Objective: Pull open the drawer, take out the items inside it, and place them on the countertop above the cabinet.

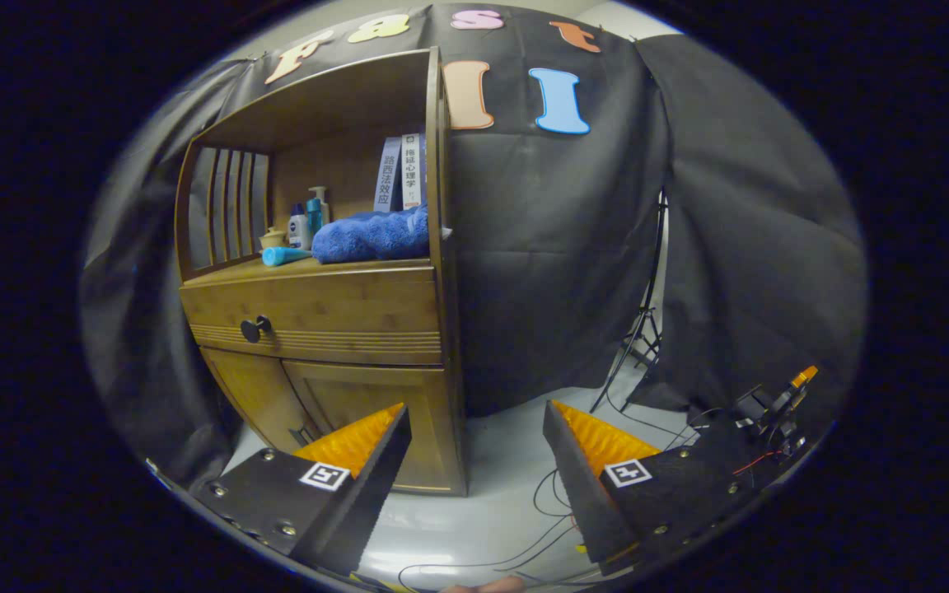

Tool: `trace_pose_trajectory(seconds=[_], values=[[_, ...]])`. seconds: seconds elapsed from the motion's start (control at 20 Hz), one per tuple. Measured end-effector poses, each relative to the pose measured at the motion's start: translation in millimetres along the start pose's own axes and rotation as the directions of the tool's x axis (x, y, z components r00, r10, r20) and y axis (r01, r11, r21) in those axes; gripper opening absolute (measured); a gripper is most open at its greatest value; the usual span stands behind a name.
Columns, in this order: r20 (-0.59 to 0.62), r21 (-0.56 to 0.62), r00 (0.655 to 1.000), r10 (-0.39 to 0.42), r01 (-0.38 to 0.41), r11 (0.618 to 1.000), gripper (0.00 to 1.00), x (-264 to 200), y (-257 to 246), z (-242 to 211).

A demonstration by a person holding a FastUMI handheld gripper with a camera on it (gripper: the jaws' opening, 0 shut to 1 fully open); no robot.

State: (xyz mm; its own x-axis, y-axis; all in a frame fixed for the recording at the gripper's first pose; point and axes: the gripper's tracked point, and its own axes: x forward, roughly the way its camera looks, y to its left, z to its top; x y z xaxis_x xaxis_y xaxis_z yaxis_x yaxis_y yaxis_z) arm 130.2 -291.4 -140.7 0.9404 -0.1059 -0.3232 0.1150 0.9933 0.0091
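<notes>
Drawer (314, 317) shut, contents hidden; its knob (254, 329) sits well beyond the left finger. Claw (474, 412) spread wide, empty, open floor (507, 461) ahead.

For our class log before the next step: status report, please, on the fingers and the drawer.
Gripper open, fingers holding nothing, well short of the cabinet. Drawer shut, knob untouched. Towel and bottles already crowd the countertop.

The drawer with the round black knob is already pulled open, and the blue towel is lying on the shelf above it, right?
Not quite. In the gripper view the drawer is shut, its front flush with the cabinet, and the knob is untouched. The blue towel does lie on the shelf above it. The gripper is open and holds nothing, well short of the cabinet.
</notes>
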Motion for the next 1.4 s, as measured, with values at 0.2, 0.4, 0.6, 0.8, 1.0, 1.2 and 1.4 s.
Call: trace_pose_trajectory(seconds=[0.2,0.4,0.6,0.8,1.0,1.2,1.4], values=[[-0.001,0.017,1.000,0.001,-0.001,1.000,0.97,0.3,-2.2,-1.4],[-0.006,0.029,1.000,-0.003,0.003,1.000,0.97,-0.7,-4.7,-4.0],[-0.016,0.027,1.000,0.002,-0.002,1.000,0.97,0.8,-2.8,-6.2],[-0.019,0.027,1.000,0.009,-0.008,1.000,0.97,1.0,-0.6,-7.0],[-0.023,0.027,1.000,0.020,-0.019,0.999,0.97,2.3,2.1,-7.6],[-0.027,0.030,0.999,0.020,-0.020,0.999,0.97,2.3,1.9,-8.8],[-0.022,0.028,1.000,0.010,-0.009,1.000,0.97,1.7,-0.6,-7.8]])
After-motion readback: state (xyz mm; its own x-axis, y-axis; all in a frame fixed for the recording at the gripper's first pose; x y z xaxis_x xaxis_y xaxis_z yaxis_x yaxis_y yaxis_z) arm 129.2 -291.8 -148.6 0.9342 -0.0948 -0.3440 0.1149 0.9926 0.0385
